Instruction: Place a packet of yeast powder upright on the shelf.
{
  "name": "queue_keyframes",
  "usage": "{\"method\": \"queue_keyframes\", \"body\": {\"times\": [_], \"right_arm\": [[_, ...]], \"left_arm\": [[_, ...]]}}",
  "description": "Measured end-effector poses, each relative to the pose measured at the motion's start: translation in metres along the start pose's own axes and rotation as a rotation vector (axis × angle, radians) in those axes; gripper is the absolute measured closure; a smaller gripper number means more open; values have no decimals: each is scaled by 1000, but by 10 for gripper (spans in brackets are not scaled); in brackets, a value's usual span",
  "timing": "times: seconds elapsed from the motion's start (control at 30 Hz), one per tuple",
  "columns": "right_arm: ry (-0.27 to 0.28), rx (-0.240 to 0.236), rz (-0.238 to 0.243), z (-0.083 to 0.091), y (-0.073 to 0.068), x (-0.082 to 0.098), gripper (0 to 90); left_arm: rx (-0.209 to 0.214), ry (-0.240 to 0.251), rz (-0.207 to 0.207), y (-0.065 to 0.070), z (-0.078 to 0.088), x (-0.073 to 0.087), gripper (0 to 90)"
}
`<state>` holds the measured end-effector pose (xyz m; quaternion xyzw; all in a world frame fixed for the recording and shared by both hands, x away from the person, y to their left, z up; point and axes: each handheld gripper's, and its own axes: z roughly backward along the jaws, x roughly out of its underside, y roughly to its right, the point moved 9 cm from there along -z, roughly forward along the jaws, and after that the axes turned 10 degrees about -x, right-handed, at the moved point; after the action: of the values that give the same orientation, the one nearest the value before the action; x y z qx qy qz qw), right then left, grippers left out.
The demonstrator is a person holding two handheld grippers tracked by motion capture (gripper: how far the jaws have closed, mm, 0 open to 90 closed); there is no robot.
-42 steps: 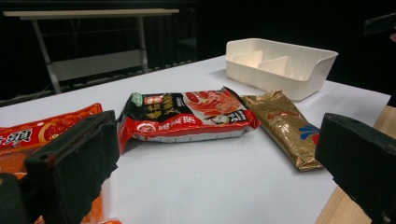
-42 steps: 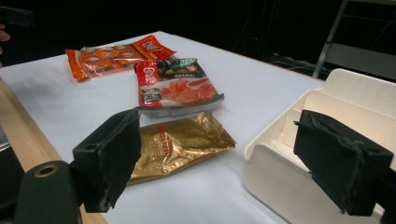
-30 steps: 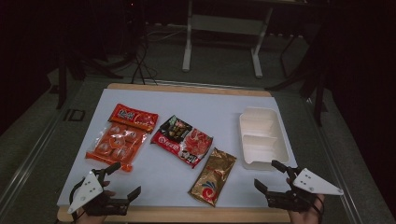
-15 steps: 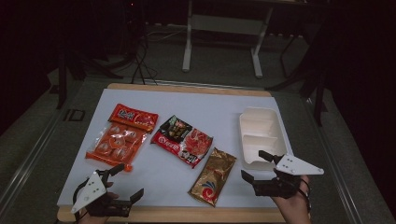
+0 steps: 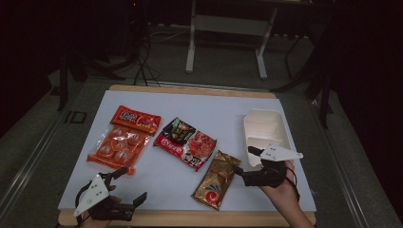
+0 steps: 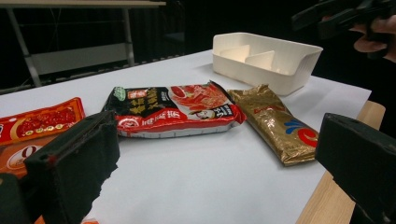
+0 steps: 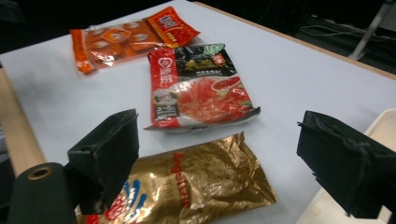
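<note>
Right gripper [image 5: 246,165]: released, jaws spread wide and holding nothing; it hovered just beside the upper right edge of the gold packet, in front of the white tray. In the right gripper view [image 7: 219,172] the gold packet lay between and below the two black jaws, not touched by either.
Gold packet [image 5: 216,179]: lay flat on the white table sheet [image 5: 214,102], near the front edge, between the red-and-black packet and the tray. Its lower end was cut off at the bottom of the right gripper view, and its print was too crumpled and glossy to read.
Left gripper [image 5: 129,183]: released, jaws wide apart and empty, low at the front left corner of the table; the hand under it was mostly hidden by the grey plate.
Red-and-black packet [image 5: 185,143]: flat in the middle of the sheet, its corner close to the gold packet; whether they touched could not be told.
Orange packet [image 5: 116,147]: left of centre, its far end overlapped by a red packet [image 5: 135,119]; partly hidden behind a jaw in the left gripper view.
White tray [image 5: 264,124]: at the right edge, divided inside; its near part was hidden by the right gripper.
Surroundings: dark, table legs and cables hard to make out.
</note>
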<state>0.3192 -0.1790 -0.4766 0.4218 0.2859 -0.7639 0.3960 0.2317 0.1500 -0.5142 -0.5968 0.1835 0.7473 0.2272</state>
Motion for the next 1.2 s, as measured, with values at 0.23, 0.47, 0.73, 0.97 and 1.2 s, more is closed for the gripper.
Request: {"method": "queue_keyframes", "body": {"times": [0.23, 0.47, 0.73, 0.97, 1.2], "right_arm": [[-37, 2, -22, -22, 10, 4, 145], [-72, 9, -40, -38, 17, 8, 173], [-120, 3, -62, -57, 20, 14, 196], [-182, 35, -83, -71, 26, 23, 217], [-246, 42, -105, -84, 28, 33, 214]], "left_arm": [[0, -2, -1, 0, 0, 0, 5], [5, -12, -4, 1, -1, 2, 6], [8, -17, -6, 1, -2, 3, 5], [10, -19, -10, 2, -2, 3, 5], [13, -25, -15, 3, -3, 4, 5]]}}
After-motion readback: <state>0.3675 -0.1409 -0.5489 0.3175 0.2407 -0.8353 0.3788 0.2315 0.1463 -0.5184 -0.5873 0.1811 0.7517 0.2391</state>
